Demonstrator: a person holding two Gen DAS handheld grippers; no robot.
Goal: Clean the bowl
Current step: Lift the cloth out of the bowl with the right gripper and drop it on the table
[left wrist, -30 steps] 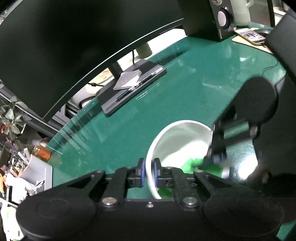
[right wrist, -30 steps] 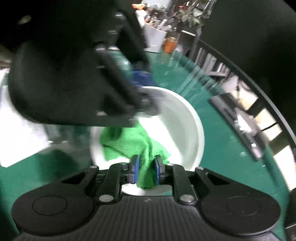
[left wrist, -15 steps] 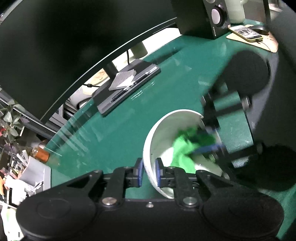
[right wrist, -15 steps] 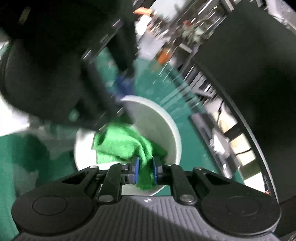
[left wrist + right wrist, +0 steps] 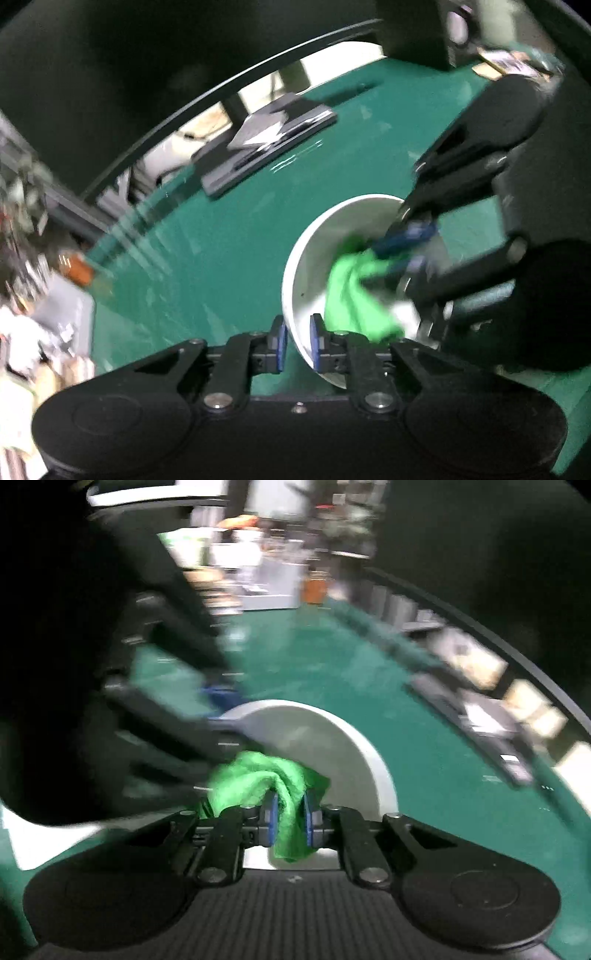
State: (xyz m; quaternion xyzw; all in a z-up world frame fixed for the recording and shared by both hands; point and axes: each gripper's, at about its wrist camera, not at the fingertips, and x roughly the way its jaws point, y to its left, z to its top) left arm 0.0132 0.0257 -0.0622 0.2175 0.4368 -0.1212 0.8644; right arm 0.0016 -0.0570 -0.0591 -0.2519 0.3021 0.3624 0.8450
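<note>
The white bowl (image 5: 314,258) is tilted on its side above the green table (image 5: 221,240), its rim clamped between the left gripper's (image 5: 297,343) fingers. A green cloth (image 5: 273,779), pinched by the right gripper's (image 5: 290,821) just-tightened fingers, is pressed inside it. No writing can be read; blur prevails.
</note>
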